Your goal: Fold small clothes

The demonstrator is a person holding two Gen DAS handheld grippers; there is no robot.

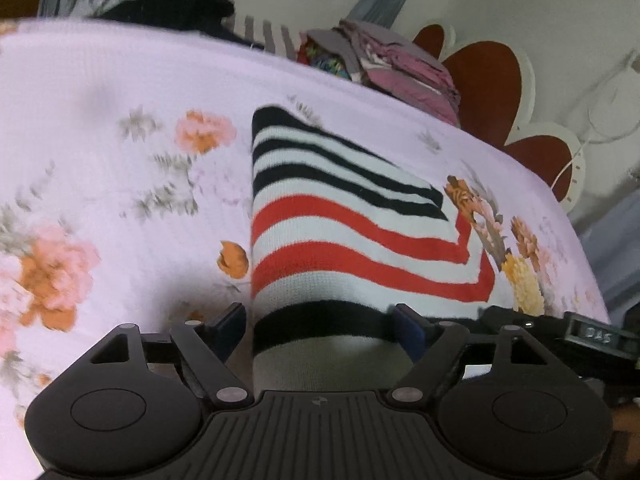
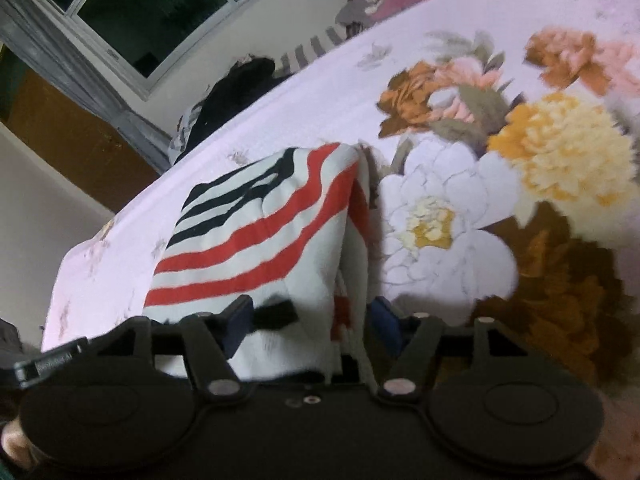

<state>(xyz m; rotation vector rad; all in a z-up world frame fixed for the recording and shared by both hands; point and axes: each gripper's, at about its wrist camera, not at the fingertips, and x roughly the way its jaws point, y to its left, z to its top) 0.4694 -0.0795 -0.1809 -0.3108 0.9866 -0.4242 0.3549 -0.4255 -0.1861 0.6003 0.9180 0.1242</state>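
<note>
Striped garment [image 1: 344, 232] lies between each half-open tool's fingers, left [image 1: 320, 330] and right [image 2: 312, 326], apparently ungripped.

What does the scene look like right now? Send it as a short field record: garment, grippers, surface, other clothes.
garment: striped garment, white with black and red stripes, partly folded
left gripper: open around the garment's near edge, cloth between the fingers
right gripper: open around the garment's folded edge
surface: pink floral bedsheet
other clothes: folded pile at the far edge, dark heap beside it
</note>
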